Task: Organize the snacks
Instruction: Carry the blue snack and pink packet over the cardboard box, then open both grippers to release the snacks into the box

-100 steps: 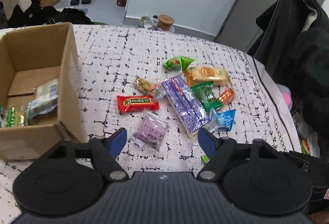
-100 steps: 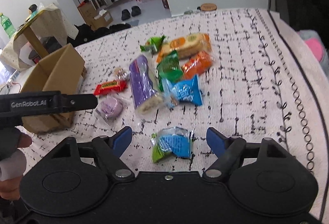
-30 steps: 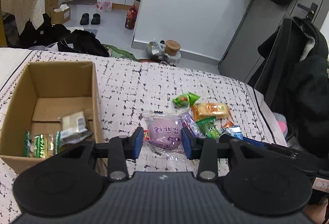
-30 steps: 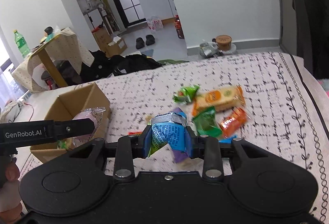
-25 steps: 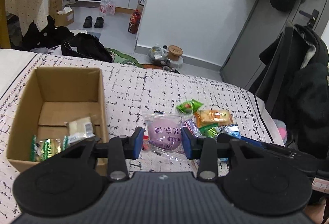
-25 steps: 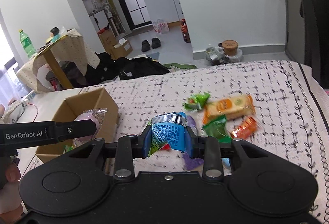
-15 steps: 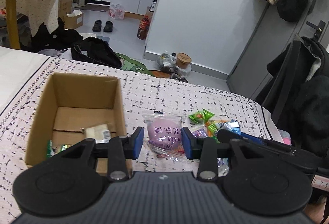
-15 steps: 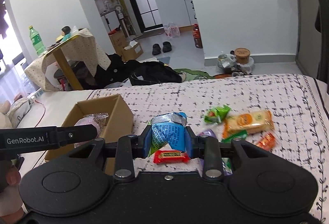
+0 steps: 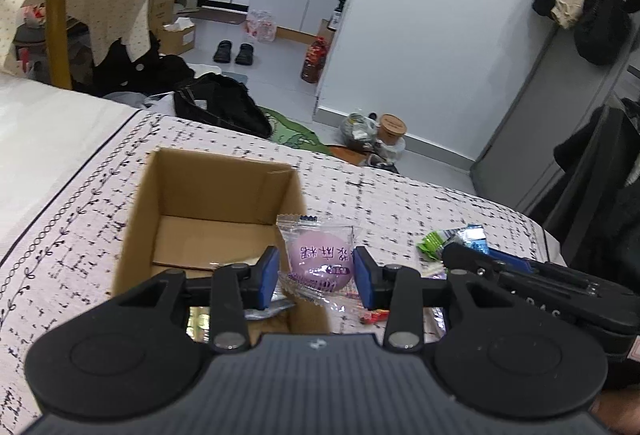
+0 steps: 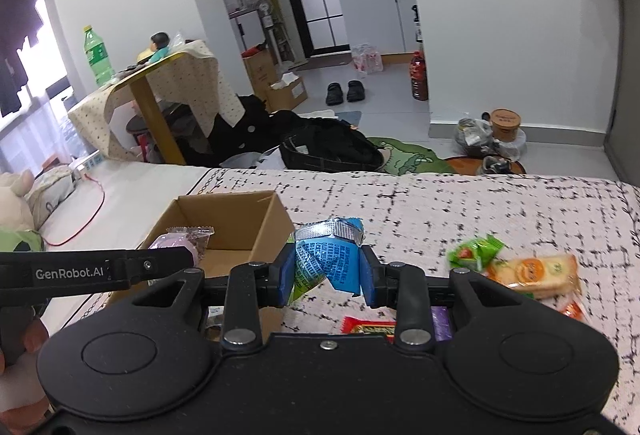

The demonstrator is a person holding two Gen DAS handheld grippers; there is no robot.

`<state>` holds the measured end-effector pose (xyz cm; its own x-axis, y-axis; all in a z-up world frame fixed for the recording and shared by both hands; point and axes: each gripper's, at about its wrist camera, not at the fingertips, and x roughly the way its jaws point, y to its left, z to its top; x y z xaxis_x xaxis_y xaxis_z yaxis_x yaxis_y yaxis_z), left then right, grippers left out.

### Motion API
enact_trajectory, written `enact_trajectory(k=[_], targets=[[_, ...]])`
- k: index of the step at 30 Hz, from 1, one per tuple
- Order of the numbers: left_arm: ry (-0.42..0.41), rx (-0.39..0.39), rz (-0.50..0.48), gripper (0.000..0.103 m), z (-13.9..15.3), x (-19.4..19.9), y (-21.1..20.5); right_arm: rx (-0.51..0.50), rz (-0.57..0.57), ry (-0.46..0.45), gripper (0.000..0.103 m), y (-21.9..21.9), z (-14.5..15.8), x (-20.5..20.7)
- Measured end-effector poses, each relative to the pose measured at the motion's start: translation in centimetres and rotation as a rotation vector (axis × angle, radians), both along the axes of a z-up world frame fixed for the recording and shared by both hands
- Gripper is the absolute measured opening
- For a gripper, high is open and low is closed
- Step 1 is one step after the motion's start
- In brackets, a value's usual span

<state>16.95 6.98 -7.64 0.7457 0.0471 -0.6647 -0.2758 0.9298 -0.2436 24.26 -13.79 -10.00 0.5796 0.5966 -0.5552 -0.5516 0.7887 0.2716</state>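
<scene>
Both grippers pinch slippery packets, left gripper [image 9: 315, 272] the purple snack [image 9: 321, 261], right gripper [image 10: 326, 272] the blue packet [image 10: 326, 259], so letting go too early probably misses the box [image 9: 208, 195].

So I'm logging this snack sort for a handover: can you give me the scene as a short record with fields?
surface: patterned bedspread
container: open cardboard box
left gripper: jaws shut on purple round snack packet, at the box's right wall
right gripper: jaws shut on blue-green snack packet
loose on bedspread: green candy, orange-label cake packet, red bar
</scene>
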Motion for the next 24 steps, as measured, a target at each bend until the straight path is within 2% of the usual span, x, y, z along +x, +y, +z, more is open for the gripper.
enact_trajectory(k=[12, 24], targets=[[0.036, -0.006, 0.081, 0.04, -1.0, 0.5, 4.2, -0.032, 0.104, 0.012, 0.032, 4.0, -0.4, 0.2], [0.042, 0.006, 0.141, 0.043, -1.1, 0.0, 5.9, -0.044, 0.218, 0.023, 0.032, 7.2, -0.4, -0.8]])
